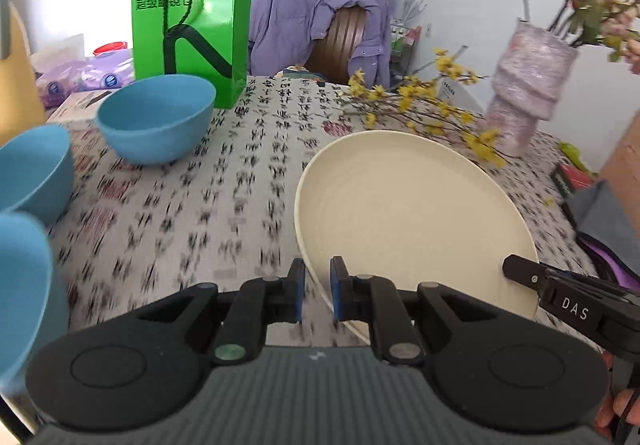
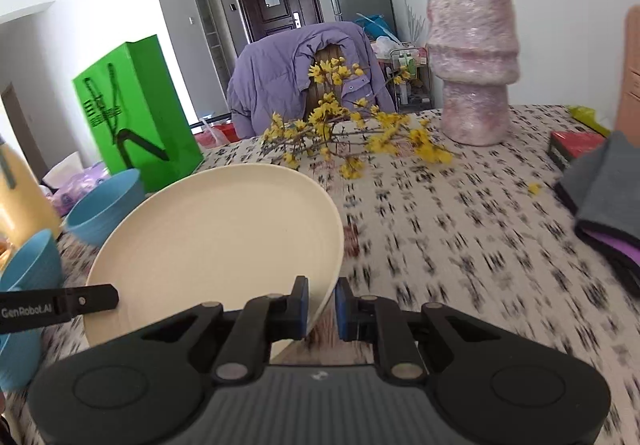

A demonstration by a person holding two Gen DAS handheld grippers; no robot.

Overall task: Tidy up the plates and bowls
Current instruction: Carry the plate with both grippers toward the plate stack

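Note:
A cream plate (image 1: 408,213) is held above the patterned tablecloth (image 1: 224,181), tilted. My left gripper (image 1: 318,291) is shut on its left rim. My right gripper (image 2: 322,303) is shut on the plate's (image 2: 216,237) right rim. The right gripper's finger also shows in the left wrist view (image 1: 560,289), and the left gripper's finger in the right wrist view (image 2: 76,303). Three blue bowls stand at the left: one far (image 1: 156,119), one nearer (image 1: 32,173), one closest (image 1: 20,293).
A green paper bag (image 1: 192,13) stands behind the bowls. A pink vase (image 2: 472,61) with flowers and loose yellow blossom branches (image 2: 352,137) lie at the back right. Folded grey and purple cloths (image 2: 604,201) and a red box (image 2: 576,147) sit at the right edge.

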